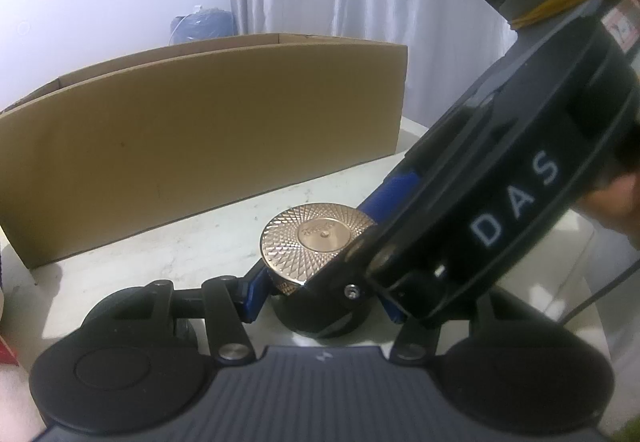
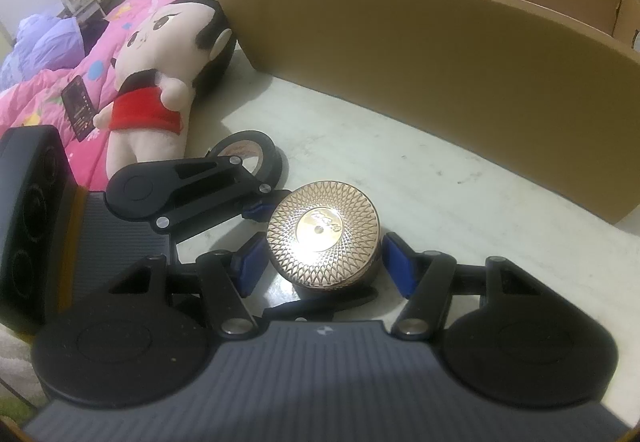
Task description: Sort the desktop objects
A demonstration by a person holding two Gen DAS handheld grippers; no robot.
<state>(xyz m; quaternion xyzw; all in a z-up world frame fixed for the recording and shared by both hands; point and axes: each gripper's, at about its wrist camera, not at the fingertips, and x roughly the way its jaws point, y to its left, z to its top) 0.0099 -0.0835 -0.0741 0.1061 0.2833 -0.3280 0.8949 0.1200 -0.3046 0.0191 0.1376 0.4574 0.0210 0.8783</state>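
Barely started. My left gripper [image 1: 320,288] is clamped on the round gold-lidded black jar [image 1: 318,242], mid-tabletop [image 1: 180,242] below the brown cardboard box [image 1: 208,137], jar not boxed. My right gripper [image 2: 324,268] straddles it, pads clear. Black tape roll [image 2: 256,153] and red-shirted plush doll [image 2: 160,69] unsorted at the table's left edge.

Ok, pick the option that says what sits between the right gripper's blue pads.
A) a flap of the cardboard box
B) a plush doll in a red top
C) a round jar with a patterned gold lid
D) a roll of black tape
C: in the right wrist view the gold-lidded jar stands on the table between the right gripper pads, with a gap showing on each side; the tape roll and doll lie farther off.
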